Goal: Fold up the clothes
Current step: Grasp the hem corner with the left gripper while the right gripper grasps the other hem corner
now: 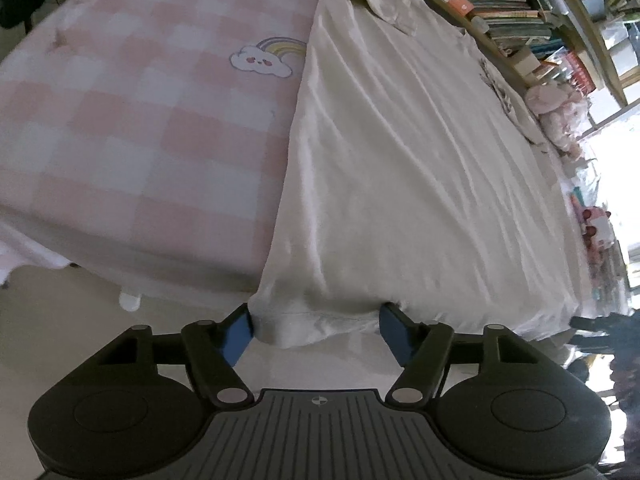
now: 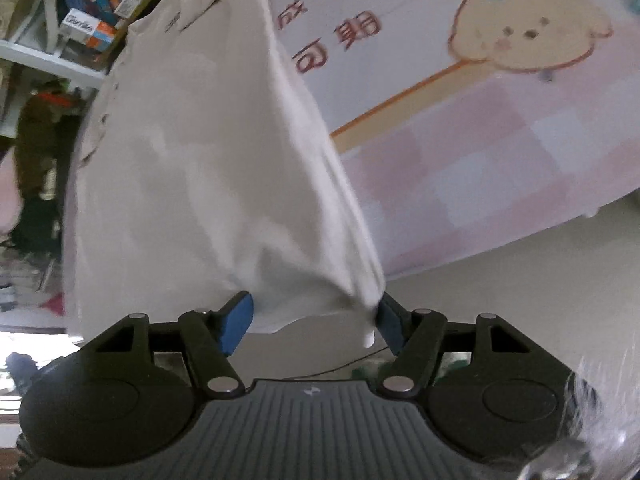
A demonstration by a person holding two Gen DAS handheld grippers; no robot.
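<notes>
Your left tongs (image 1: 316, 326) sit at the hem of the white collared short-sleeve cotton shirt (image 1: 400, 168). The blue pads (image 1: 240, 334) stand partly open with the hem corner bunched between them; fabric touches both pads, but I cannot tell if they actually pinch it. The shirt stretches away ahead of the left tongs, collar at the far end, flat on the pink-and-white checked bedsheet with a rainbow-cloud print (image 1: 132, 120). The hem hangs just over the bed edge, right at your fingertips.

Your right tongs (image 2: 314, 322) are at the other hem corner of that same shirt (image 2: 192, 168). They are also partly open; the cloth fills the gap and drapes against both blue pads (image 2: 237, 322), with a tip of cloth dangling by the right-hand pad. Whether it is gripped, I cannot tell. The bed cover to the right of these tongs shows a cartoon bear print (image 2: 528, 32).

Containers: the wooden bookshelf (image 1: 500, 4) beyond the shirt's far side is crammed with stacked books. The same shelf shows up-left of the right tongs, holding boxes and books (image 2: 100, 12).
</notes>
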